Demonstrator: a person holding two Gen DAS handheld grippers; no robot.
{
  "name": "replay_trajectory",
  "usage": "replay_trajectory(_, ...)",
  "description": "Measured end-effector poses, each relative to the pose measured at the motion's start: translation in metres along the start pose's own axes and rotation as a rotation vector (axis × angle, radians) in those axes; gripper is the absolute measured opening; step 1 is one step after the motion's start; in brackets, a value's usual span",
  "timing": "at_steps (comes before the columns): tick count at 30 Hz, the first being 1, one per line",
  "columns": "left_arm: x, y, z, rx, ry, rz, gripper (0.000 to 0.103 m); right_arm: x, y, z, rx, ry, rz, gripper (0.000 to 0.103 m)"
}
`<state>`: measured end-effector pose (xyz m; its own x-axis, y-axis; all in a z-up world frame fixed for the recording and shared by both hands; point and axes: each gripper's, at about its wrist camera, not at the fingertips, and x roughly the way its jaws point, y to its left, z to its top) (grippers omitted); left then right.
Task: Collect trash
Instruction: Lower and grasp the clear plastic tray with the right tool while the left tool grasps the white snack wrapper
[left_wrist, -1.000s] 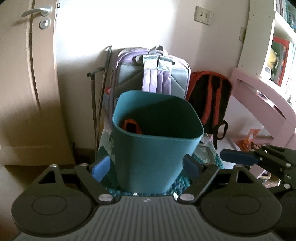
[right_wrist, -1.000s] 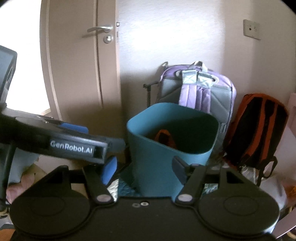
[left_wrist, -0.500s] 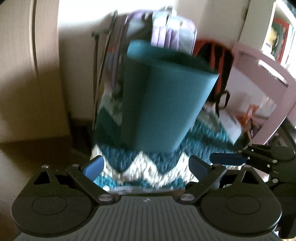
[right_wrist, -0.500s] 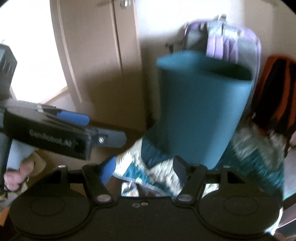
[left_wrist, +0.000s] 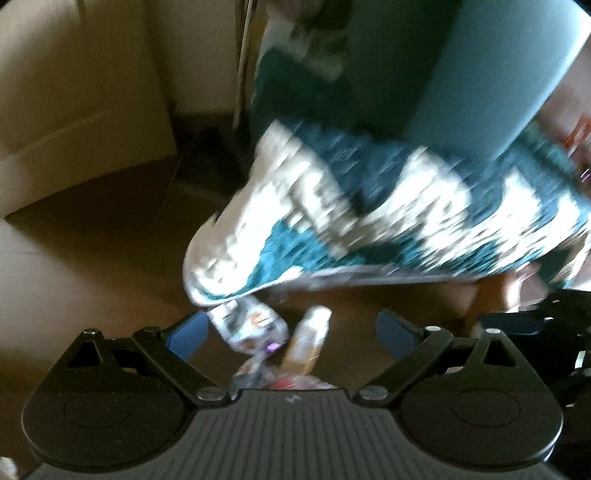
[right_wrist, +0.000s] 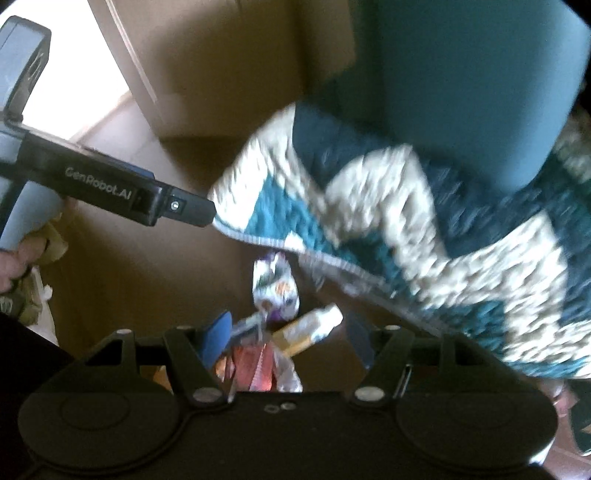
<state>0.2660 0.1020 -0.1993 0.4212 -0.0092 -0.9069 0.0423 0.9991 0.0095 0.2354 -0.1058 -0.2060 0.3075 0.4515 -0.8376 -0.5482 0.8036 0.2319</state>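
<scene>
Left gripper (left_wrist: 291, 328): jaws spread wide, holding nothing; blue pads on both fingers; it points down at the floor over the litter.
Right gripper (right_wrist: 288, 339): jaws also wide apart and empty, aimed down at the same litter; its dark body shows at the right edge of the left wrist view.
Trash pile (right_wrist: 273, 354): small heap on the brown floor just ahead of both sets of fingers, lying in front of the rug's edge.
Crumpled white wrapper (left_wrist: 251, 325): printed, lying at the rug's corner, the farthest piece of the heap.
Small tan-and-white packet (right_wrist: 308, 328): lies tilted beside the wrapper.
Red wrapper (right_wrist: 255, 365): nearest piece, partly hidden behind the right gripper's body.
Rug (left_wrist: 388, 221): knitted, teal and cream zigzag, blurred; its near edge borders the litter.
Teal bin (right_wrist: 461, 92): stands on the rug beyond the heap, well apart from the litter; only its side shows.
Door (right_wrist: 207, 62): beige, at the far left behind the rug.
</scene>
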Motion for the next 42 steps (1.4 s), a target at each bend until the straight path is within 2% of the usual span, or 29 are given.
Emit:
replay_trajectory(2, 0.027, 0.008, -0.003, 0.014, 0.037, 0.047, 0.099, 0.029, 0.000, -0.007, 0.029, 0.054, 0.010, 0.068)
replay_trajectory(7, 0.098, 0.033, -0.017, 0.073, 0.140, 0.060, 0.098, 0.100, 0.010, -0.027, 0.073, 0.190, 0.024, 0.068)
replay_trajectory(12, 0.161, 0.055, -0.044, 0.067, 0.216, 0.091, 0.098, 0.164, 0.027, -0.042, 0.093, 0.318, 0.053, 0.068)
replay_trajectory(19, 0.234, 0.080, -0.096, 0.032, 0.347, 0.063, 0.098, 0.244, 0.057, -0.056, 0.040, 0.474, 0.040, 0.068)
replay_trajectory(26, 0.280, 0.089, -0.137, -0.024, 0.405, 0.020, 0.097, 0.309, 0.072, -0.074, 0.056, 0.595, -0.006, 0.068)
replay_trajectory(29, 0.298, 0.092, -0.146, -0.054, 0.424, 0.004, 0.087, 0.327, 0.069, -0.080, 0.094, 0.626, -0.050, 0.067)
replay_trajectory(33, 0.310, 0.091, -0.155, -0.086, 0.443, -0.026, 0.078, 0.344, 0.069, -0.084, 0.105, 0.656, -0.066, 0.067)
replay_trajectory(35, 0.313, 0.091, -0.157, -0.087, 0.449, -0.037, 0.067, 0.351, 0.069, -0.085, 0.097, 0.659, -0.073, 0.065)
replay_trajectory(39, 0.314, 0.101, -0.160, -0.137, 0.447, -0.057, 0.054, 0.355, 0.065, -0.087, 0.116, 0.653, -0.082, 0.065)
replay_trajectory(41, 0.314, 0.106, -0.163, -0.160, 0.450, -0.069, 0.040, 0.356, 0.062, -0.089, 0.127, 0.654, -0.087, 0.064)
replay_trajectory(42, 0.315, 0.107, -0.164, -0.166, 0.456, -0.071, 0.038, 0.356, 0.061, -0.090, 0.129, 0.652, -0.086, 0.052)
